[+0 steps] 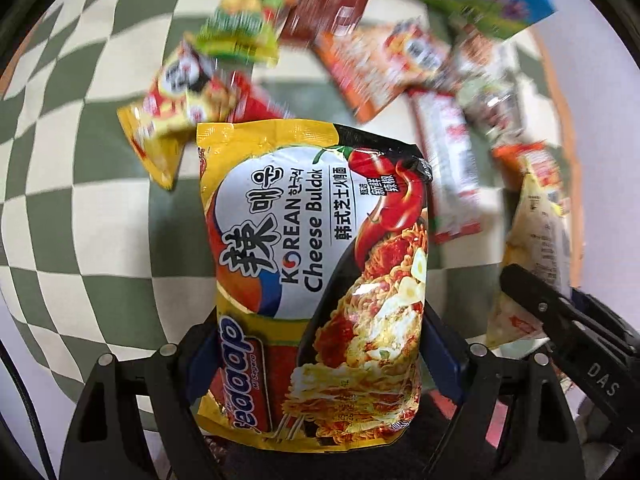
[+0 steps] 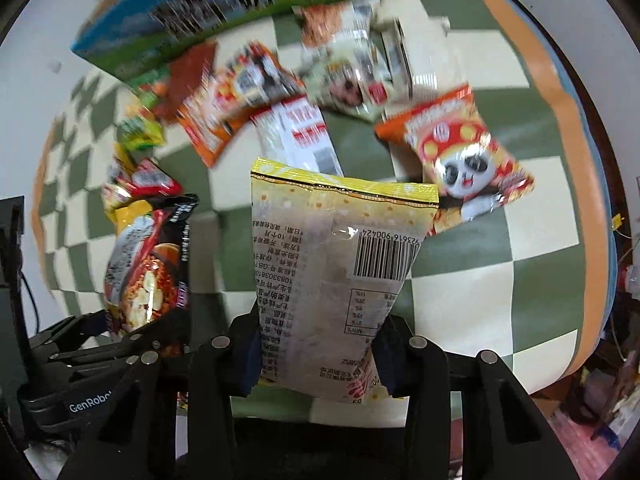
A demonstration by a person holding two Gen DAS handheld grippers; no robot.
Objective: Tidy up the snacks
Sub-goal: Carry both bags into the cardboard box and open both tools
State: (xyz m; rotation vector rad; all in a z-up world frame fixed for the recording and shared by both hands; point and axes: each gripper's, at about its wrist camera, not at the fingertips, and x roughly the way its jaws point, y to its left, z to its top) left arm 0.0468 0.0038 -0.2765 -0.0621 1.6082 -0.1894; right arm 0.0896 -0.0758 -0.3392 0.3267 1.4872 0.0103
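My left gripper [image 1: 316,364] is shut on a yellow Korean Cheese Buldak noodle packet [image 1: 316,264], held upright above the checkered cloth. My right gripper [image 2: 316,352] is shut on a pale yellow snack bag [image 2: 332,264] with its barcode side facing me. Each held pack also shows in the other view: the noodle packet [image 2: 148,264] at left, the pale bag [image 1: 532,248] at right. Several loose snack packs lie beyond, among them a panda bag [image 2: 460,160], an orange pack [image 1: 384,64] and a yellow pack [image 1: 176,108].
A green and cream checkered cloth [image 1: 80,208] covers the table. A blue and green carton [image 2: 224,12] lies at the far side of the pile. The table's orange edge [image 2: 580,160] runs along the right, with floor clutter below it.
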